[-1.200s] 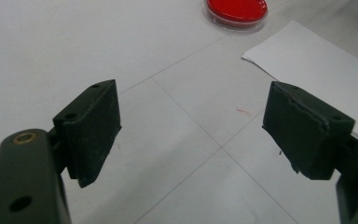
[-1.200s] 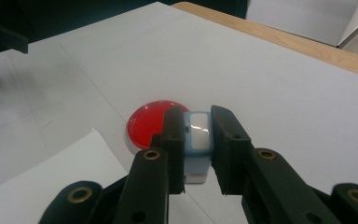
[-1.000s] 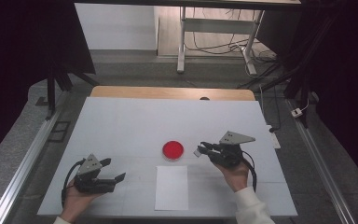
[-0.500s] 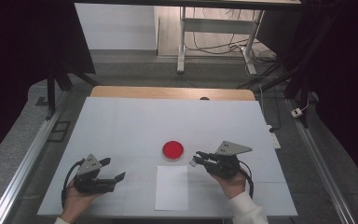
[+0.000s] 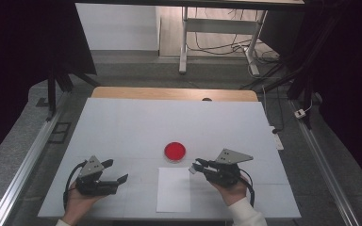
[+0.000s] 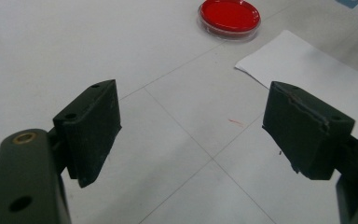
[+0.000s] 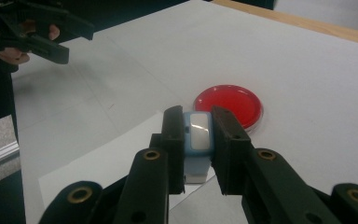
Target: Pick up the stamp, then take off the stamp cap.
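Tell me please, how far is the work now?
Done: the right tool is shut on a small blue block. In hand: it holds the block above the near edge of the white paper, beside the red dish. Left: setting it down; the left tool waits open.

On the table (image 5: pixel 122 122) the dish (image 5: pixel 175 150) lies near the middle. The sheet of paper (image 5: pixel 173 190) lies just nearer than the dish, at the near edge of the table. The right gripper (image 5: pixel 199 165) sits right of the sheet's far corner and near-right of the dish, its jaws clamped around a small block (image 7: pixel 196 140) that hangs over the sheet's far right corner. The left gripper (image 5: pixel 114 171) rests well left of the sheet, near the table's near-left side, its jaws spread apart and pointing right toward the sheet.
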